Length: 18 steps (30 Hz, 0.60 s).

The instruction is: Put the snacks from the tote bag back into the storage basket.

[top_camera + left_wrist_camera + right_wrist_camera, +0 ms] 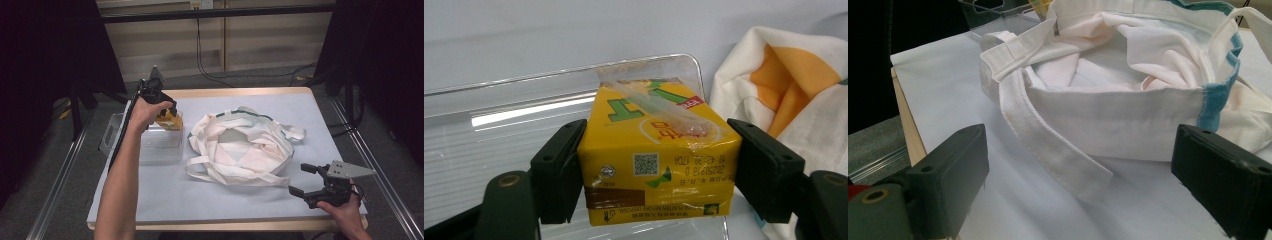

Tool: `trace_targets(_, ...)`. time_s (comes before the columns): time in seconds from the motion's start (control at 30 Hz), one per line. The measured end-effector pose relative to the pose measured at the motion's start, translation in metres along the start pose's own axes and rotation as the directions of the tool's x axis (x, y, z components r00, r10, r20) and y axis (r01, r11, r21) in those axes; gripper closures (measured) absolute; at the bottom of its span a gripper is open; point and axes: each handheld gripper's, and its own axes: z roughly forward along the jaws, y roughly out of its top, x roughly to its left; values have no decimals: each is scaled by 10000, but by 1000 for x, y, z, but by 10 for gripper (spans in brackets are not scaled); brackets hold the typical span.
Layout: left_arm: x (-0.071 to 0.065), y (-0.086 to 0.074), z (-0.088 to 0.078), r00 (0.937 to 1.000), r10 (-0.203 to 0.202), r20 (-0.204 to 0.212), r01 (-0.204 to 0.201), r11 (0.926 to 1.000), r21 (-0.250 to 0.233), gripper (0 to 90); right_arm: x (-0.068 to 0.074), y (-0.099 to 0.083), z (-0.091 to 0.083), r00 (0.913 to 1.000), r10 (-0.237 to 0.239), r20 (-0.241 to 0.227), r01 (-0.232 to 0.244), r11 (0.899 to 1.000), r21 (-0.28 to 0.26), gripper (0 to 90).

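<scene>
My left gripper (pixel 656 165) is shut on a yellow drink carton (pixel 659 160), its pads pressing the carton's two sides. In the high view the left gripper (pixel 162 112) holds the carton (pixel 169 121) just over the clear plastic bin (pixel 152 145) at the table's left. A white cloth tote bag (pixel 240 147) with teal trim lies open in the middle of the table, handles spread. My right gripper (pixel 299 180) stands open near the front right, jaws toward the bag. The right gripper (pixel 1080 185) faces the bag's rim (pixel 1113 115) and a handle strap (pixel 1048 145) with nothing between its jaws.
A pale blue-grey mat (pixel 200 195) covers the wooden table. The bin's far wall (pixel 549 85) rises behind the carton, with the bag's cloth (pixel 794 85) to its right. Cables run over the floor (pixel 250 75) beyond the table. Metal rails (pixel 60 175) flank both sides.
</scene>
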Motion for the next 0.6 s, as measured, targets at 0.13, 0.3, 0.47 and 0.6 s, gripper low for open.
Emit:
trace_targets(0.13, 2, 1, 0, 10000, -52, 51, 53, 10000, -80, 279, 0, 0, 0, 10000, -13, 3, 13, 10000, 8, 83)
trace_targets(0.3, 5, 0, 4, 9989, -408, 226, 415, 9987, -302, 279, 0, 0, 0, 10000, -11, -5, 11, 10000, 1, 83)
trace_targets(0.47, 4, -1, 7, 9988, -458, 196, 468, 9975, -533, 277, 0, 0, 0, 10000, -59, 21, 59, 10000, 30, 84)
trace_targets(0.6, 4, 0, 9, 9986, -498, 184, 507, 9971, -561, 277, 0, 0, 0, 10000, -34, -6, 34, 10000, 44, 84)
